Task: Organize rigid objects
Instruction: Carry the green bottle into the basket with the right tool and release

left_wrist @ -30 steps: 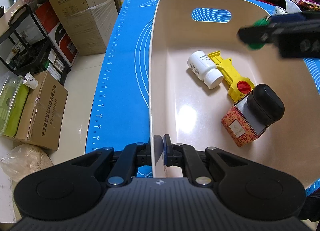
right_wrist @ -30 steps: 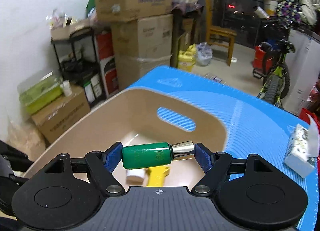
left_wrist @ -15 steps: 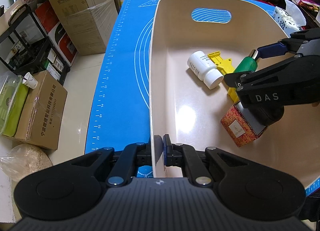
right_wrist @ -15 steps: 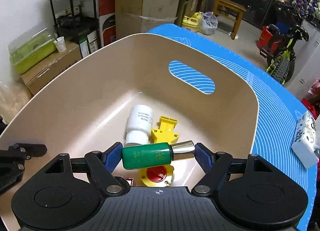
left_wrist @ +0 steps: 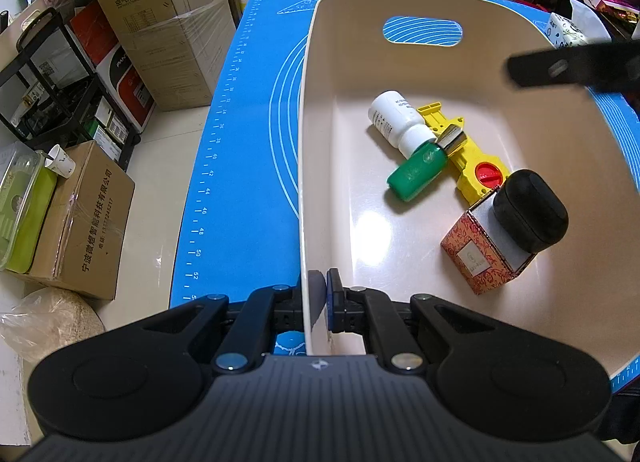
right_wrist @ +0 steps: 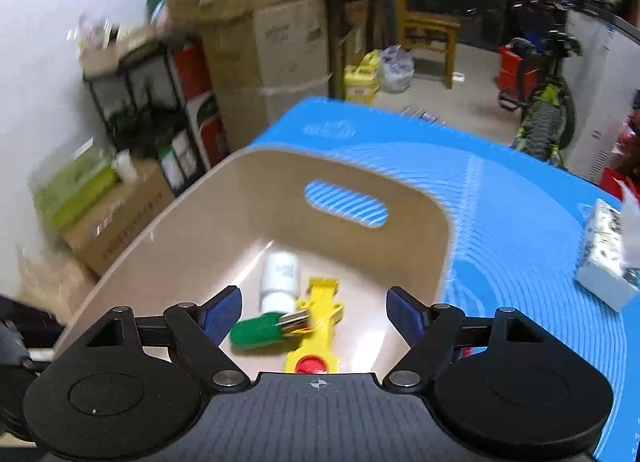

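The left gripper pinches the near rim of the tan bin on the blue worktop; boxes crowd the floor. The right gripper has just been opening, nothing between its jaws. The green bottle it held a moment ago now lies in the bin, against the white bottle.

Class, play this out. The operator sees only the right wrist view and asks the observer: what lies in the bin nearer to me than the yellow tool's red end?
Observer: A patterned red box lies beside that end.
Operator: Is anything on it?
Observer: A black case rests on top of the box.
Operator: What is the left gripper doing?
Observer: The left gripper is shut on the rim of the bin.
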`<act>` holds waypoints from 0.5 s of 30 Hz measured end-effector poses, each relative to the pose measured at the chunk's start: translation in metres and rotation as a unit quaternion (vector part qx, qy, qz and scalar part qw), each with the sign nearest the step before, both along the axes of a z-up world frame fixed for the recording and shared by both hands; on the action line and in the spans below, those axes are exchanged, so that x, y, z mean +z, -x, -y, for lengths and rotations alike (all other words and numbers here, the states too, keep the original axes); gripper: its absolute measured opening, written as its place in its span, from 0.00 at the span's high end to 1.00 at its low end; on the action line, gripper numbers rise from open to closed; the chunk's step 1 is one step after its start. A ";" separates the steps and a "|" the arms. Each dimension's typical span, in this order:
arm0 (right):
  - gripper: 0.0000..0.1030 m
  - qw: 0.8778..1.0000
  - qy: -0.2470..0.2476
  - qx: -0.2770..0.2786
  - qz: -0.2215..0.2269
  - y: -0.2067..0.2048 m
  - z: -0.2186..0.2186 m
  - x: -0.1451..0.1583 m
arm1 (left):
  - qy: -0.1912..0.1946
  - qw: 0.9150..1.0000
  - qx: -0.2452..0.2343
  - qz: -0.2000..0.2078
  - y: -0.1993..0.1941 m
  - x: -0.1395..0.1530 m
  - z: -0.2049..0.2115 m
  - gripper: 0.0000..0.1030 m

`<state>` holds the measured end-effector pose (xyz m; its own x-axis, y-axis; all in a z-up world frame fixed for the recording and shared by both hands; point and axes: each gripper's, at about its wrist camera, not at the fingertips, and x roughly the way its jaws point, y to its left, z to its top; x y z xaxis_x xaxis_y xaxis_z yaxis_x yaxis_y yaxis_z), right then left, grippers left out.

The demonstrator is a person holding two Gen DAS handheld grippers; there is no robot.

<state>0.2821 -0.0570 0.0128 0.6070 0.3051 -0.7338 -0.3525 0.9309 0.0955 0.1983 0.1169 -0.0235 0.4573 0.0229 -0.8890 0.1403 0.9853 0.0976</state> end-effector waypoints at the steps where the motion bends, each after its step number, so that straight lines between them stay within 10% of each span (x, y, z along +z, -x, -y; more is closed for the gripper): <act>1: 0.20 1.000 -0.006 -0.007 0.005 0.002 0.008 0.004 | 0.000 1.000 0.000 0.000 0.000 0.000 0.000 0.91; 15: 0.19 0.994 0.006 -0.109 -0.005 0.039 0.134 -0.007 | 0.001 1.000 0.001 0.000 0.000 -0.001 0.001 0.91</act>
<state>0.2433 -0.1909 0.0060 0.6504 0.1590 -0.7428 -0.1422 0.9860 0.0865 0.1983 0.1159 -0.0249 0.4573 0.0210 -0.8890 0.1392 0.9857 0.0948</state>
